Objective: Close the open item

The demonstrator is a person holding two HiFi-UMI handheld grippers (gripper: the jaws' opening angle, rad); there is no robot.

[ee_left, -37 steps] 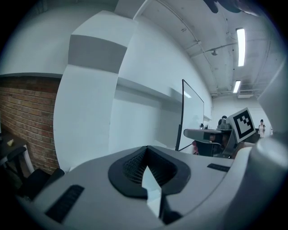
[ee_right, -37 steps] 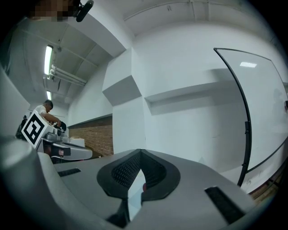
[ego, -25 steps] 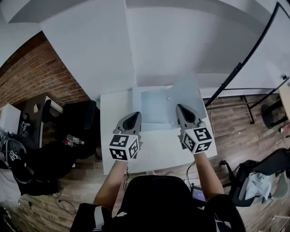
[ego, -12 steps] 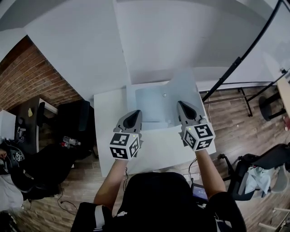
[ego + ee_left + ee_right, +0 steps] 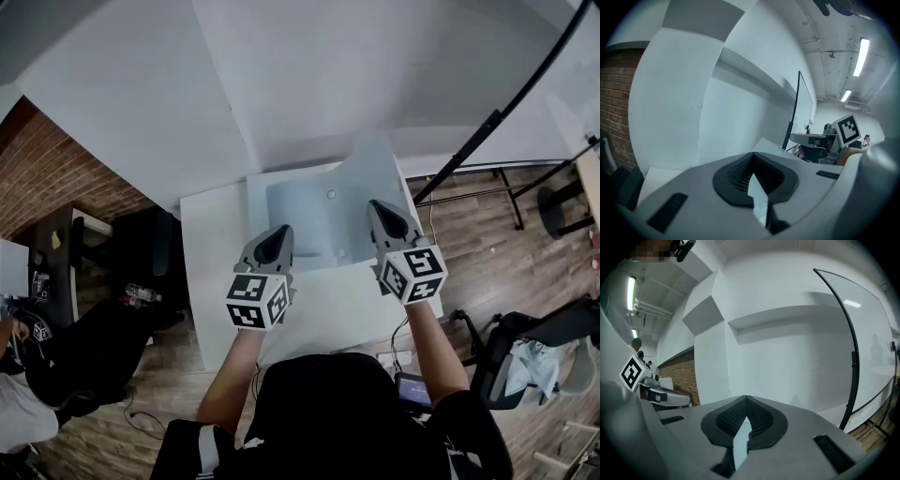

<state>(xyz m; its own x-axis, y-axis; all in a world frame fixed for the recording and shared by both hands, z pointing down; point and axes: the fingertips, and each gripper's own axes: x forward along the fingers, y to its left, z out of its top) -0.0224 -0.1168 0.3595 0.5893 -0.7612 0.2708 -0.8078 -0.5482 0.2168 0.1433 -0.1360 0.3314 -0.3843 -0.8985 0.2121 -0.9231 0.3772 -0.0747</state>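
On the white worktop [image 5: 214,281], at the far edge by the wall, sits the pale box [image 5: 298,223], with its flap [image 5: 373,183] standing open at the right. Left gripper [image 5: 279,234] and right gripper [image 5: 379,208] hover at its front, both with fingers pressed together, holding nothing.

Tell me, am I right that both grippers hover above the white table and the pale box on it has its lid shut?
The lid is not shut: the head view shows it raised, so the box is open. Both the left gripper and the right gripper do hover above the white table.
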